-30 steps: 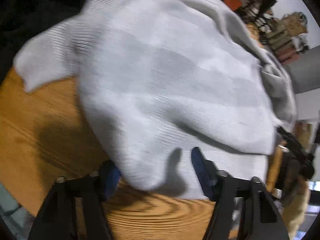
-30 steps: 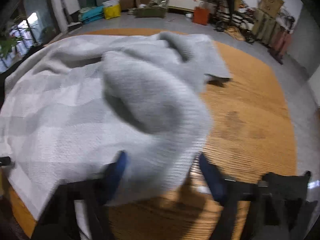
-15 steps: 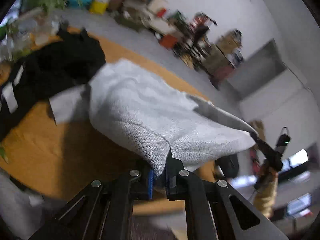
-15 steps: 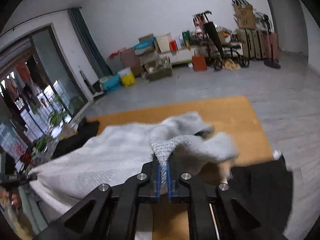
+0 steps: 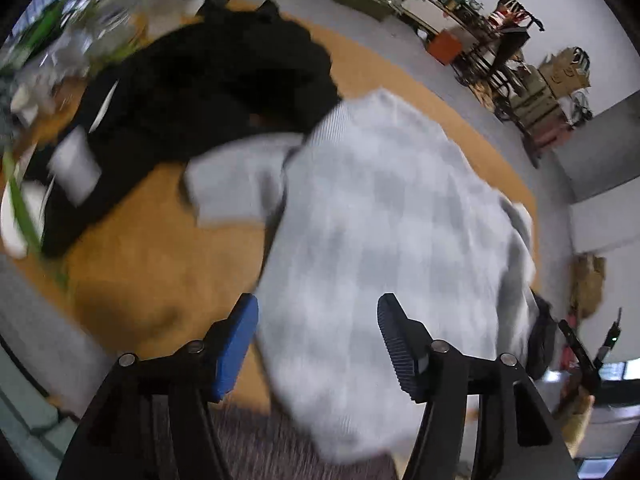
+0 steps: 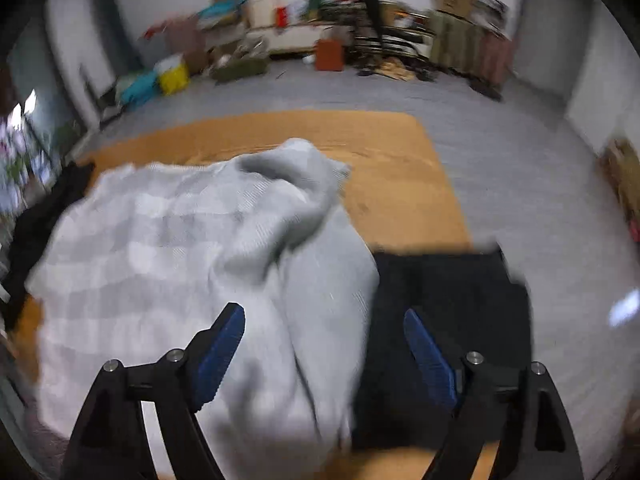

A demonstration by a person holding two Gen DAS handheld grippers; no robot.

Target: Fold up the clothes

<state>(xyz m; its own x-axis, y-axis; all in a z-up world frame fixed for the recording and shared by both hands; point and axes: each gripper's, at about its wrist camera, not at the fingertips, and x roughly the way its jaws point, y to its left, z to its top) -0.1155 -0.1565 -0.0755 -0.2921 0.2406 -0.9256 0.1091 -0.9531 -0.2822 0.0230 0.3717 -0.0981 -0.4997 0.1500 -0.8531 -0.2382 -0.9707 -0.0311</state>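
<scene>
Both jaws opening wide, nothing pinched: left gripper (image 5: 318, 320) and right gripper (image 6: 324, 332) over the grey checked sweater (image 5: 384, 216), slack on the desk (image 5: 140, 248), black garment (image 5: 208, 76) at 11 o'clock.

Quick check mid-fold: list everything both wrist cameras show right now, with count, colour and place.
Sweater: one, light grey checked knit, spread over the middle of the table, near edge hanging toward the cameras.
Dark garments: at least two, black; one heap at the table's far left, one piece flat at the sweater's right.
Table: one, orange-brown wood.
Room clutter: boxes, bags, chairs, mixed colours, along the far wall; blurred.
Left gripper: one, black with blue pads, fingers opening, above the sweater, nothing pinched.
Right gripper: one, same colours, fingers opening, nothing pinched.
</scene>
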